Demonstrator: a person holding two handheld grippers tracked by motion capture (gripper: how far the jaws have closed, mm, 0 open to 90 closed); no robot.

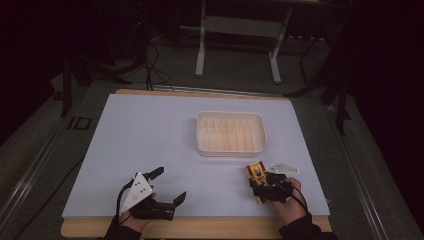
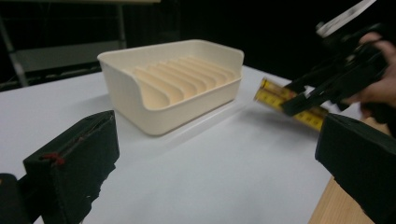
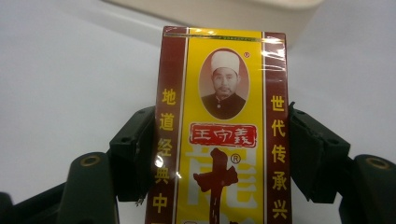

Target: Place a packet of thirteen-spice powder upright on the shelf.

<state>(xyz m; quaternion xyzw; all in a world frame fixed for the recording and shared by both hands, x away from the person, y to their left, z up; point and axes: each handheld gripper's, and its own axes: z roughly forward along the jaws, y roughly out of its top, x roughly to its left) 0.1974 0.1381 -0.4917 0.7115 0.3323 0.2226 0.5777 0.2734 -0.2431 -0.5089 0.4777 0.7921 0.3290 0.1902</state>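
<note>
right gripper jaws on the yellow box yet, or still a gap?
Touching. In the right gripper view both jaws of the right gripper press against the long sides of the yellow box, with no gap at either edge.

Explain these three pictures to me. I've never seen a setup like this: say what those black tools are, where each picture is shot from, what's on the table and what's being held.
There is no robot here. A person sits at a table and holds a hand-operated gripper in each hand, each with two black jaws and its own small camera.

The high view looks down from above. The left gripper has its jaws apart and holds nothing. The right gripper is closed on a yellow and red box.

The left gripper view looks along that tool's own jaws, across the table to the cream tray and to the other hand with the box.

The right gripper view shows the box up close, a jaw pressing each long side.

The table has a white cover; the ribbed tray sits on it, empty.
</note>
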